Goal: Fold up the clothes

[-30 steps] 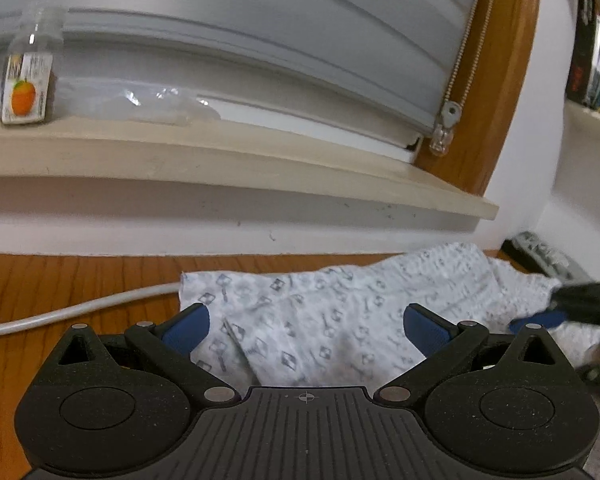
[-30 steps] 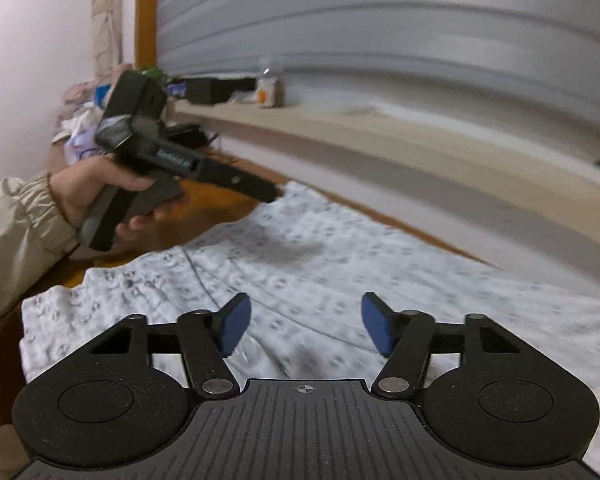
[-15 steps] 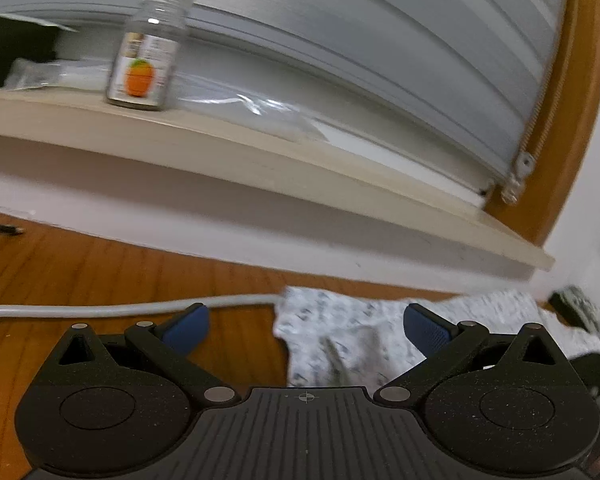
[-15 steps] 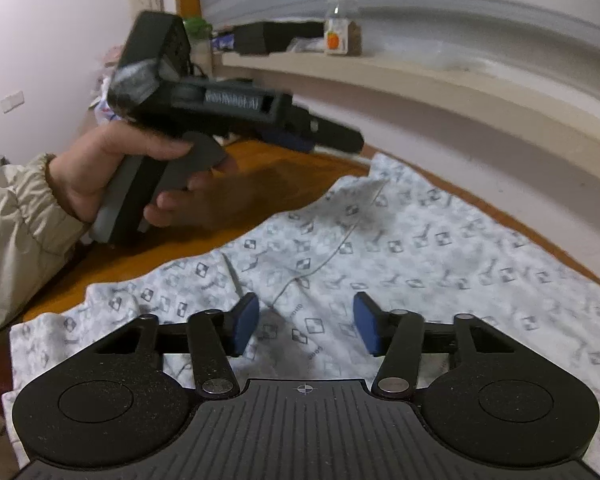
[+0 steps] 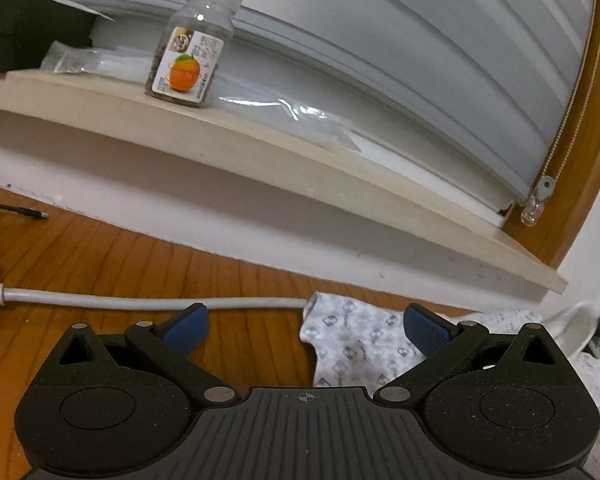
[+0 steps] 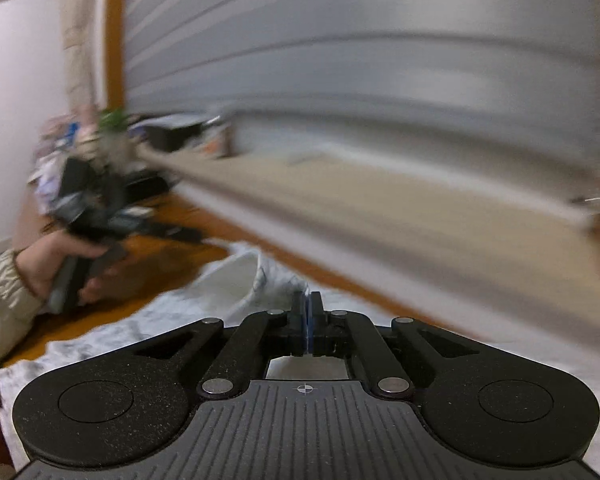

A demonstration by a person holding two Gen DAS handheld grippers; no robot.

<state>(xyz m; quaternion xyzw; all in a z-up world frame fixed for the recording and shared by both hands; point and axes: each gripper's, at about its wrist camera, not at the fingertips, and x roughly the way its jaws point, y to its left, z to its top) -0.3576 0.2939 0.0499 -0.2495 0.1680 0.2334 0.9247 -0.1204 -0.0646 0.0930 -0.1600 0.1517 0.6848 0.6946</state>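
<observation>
The right tongs are clamped together on a raised fold of the patterned garment spread on the desk. The left tongs, held in a sleeved hand, stand wide apart over the garment's corner. A jar on the shelf shows an orange on its label; the writing is unreadable.

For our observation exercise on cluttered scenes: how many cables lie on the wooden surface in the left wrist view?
2. A thick grey cable runs across the wood to the patterned garment. A thin black cable ends near the left edge by the wall. Others may be hidden beneath the garment.
</observation>
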